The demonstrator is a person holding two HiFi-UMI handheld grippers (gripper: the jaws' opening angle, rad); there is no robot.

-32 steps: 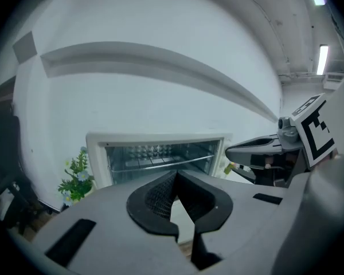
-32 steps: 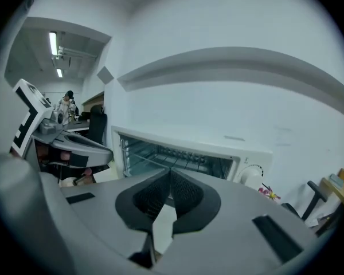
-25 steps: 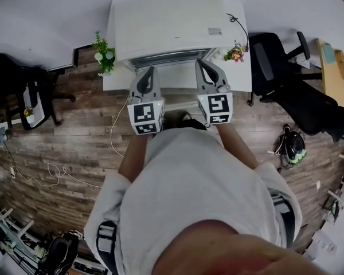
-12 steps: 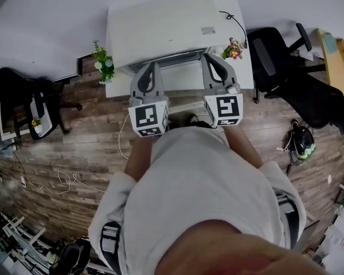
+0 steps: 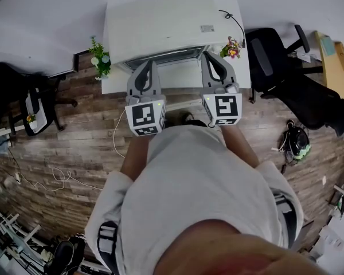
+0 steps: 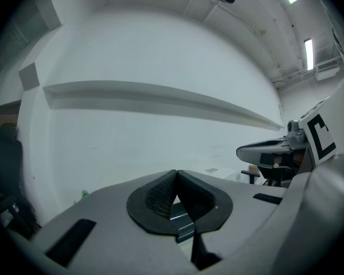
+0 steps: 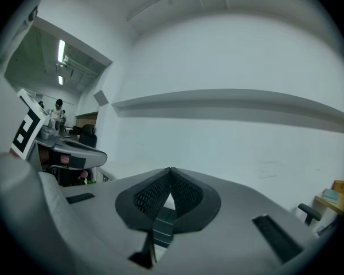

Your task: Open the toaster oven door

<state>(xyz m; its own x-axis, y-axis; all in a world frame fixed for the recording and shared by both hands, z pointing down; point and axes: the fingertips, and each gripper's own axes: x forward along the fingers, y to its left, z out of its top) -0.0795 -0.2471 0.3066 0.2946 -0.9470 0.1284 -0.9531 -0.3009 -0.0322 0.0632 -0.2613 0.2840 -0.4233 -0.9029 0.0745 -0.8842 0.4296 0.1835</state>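
The white toaster oven [image 5: 166, 24] stands on a small white table [image 5: 180, 78], seen from above. A dark strip along its front edge [image 5: 166, 56] faces me; I cannot tell how the door stands. My left gripper [image 5: 151, 66] and right gripper [image 5: 208, 57] are held side by side, their tips close over that front edge, not clearly touching it. Both are shut with nothing between the pads. In the left gripper view the pads [image 6: 160, 196] meet before a white wall. The right gripper view shows its pads [image 7: 186, 196] pressed together too.
Small flower pots sit at the table's left corner [image 5: 99, 56] and right corner [image 5: 232, 49]. A black cord [image 5: 232, 19] runs over the oven top. A black office chair [image 5: 275, 56] stands to the right, another chair [image 5: 28, 96] to the left. A cable [image 5: 51, 173] lies on the wood floor.
Both grippers have moved forward, their tips now nearer the oven's front edge. Both have stayed shut.
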